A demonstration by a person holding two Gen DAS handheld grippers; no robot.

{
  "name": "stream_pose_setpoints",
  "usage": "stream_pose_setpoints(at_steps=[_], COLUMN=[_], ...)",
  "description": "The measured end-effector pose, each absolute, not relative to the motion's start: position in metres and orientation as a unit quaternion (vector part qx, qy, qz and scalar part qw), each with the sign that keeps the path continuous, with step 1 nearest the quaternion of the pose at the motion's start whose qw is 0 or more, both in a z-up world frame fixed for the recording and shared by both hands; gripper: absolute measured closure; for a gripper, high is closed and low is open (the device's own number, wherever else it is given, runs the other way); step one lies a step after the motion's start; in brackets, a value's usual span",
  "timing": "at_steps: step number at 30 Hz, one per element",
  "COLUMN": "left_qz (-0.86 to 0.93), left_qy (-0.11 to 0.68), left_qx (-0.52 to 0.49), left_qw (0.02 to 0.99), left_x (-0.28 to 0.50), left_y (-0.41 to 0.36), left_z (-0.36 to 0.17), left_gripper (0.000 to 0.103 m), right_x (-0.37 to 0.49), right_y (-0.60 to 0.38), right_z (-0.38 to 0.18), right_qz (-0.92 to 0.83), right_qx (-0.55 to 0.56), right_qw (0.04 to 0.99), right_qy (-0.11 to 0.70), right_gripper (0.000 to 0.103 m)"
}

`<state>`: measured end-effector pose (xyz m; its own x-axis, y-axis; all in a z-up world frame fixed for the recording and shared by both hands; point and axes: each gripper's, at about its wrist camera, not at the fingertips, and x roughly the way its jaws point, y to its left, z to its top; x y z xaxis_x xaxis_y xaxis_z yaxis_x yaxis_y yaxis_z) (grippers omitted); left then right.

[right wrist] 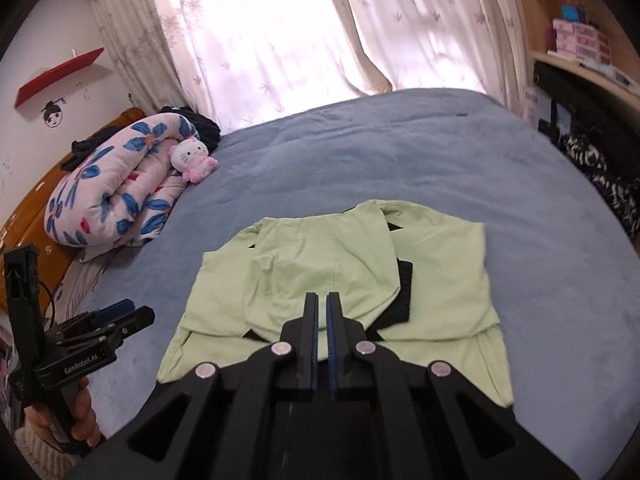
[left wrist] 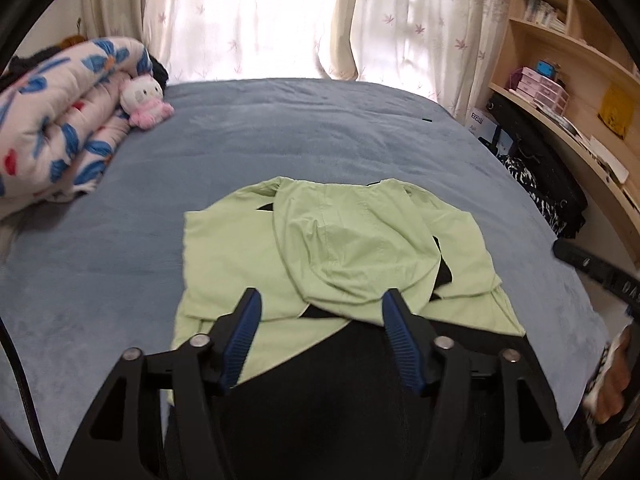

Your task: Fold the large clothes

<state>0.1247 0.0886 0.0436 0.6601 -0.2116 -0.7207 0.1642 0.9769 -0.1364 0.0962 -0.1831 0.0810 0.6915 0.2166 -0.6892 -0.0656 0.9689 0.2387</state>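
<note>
A light green garment with black panels point(left wrist: 320, 248) lies partly folded on the blue bed point(left wrist: 120, 264), its hood laid over the middle. It also shows in the right wrist view point(right wrist: 328, 272). My left gripper point(left wrist: 322, 300) is open and empty, held above the garment's near edge. My right gripper point(right wrist: 322, 300) is shut with nothing between its pads, above the hood's near edge. The left gripper also shows at the lower left of the right wrist view point(right wrist: 124, 314), off to the garment's left side.
A rolled floral quilt point(left wrist: 60, 128) and a pink plush cat point(left wrist: 144, 100) lie at the bed's far left. Curtains point(left wrist: 260, 16) hang behind the bed. Wooden shelves point(left wrist: 568, 52) and dark bags point(left wrist: 540, 168) stand on the right. An orange headboard point(right wrist: 36, 216) is at left.
</note>
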Motion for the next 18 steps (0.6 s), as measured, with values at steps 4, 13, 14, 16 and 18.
stream_pose_setpoints(at_steps=[4,13,14,16,18], left_qz=[-0.096,-0.082,-0.082,-0.079,-0.072], left_qy=[0.393,0.407,0.412,0.423,0.433], left_qx=[-0.016,-0.014,-0.017,-0.026,-0.041], left_qw=[0.914,0.91,0.907,0.902,0.897], left_x=[0.084,0.014,0.008,0.002,-0.004], left_y=[0.099,0.141,0.149,0.162,0.177], left_z=[0.053,0.015,0.007,-0.009,-0.025], left_gripper=[0.039,0.038,0.038,0.038,0.038], right_x=[0.055,-0.021,-0.028,-0.04,-0.051], right_y=[-0.182,-0.193,-0.195,-0.2,-0.207], right_z=[0.097,0.062,0.055,0.038,0.021], right_qz=[0.079,0.064,0.063,0.057,0.052], right_qx=[0.087,0.069,0.071,0.068,0.064], right_qw=[0.922,0.929,0.928,0.926,0.923], right_qy=[0.369,0.357,0.359,0.366,0.377], right_gripper=[0.088,0.057,0.057,0.057,0.057])
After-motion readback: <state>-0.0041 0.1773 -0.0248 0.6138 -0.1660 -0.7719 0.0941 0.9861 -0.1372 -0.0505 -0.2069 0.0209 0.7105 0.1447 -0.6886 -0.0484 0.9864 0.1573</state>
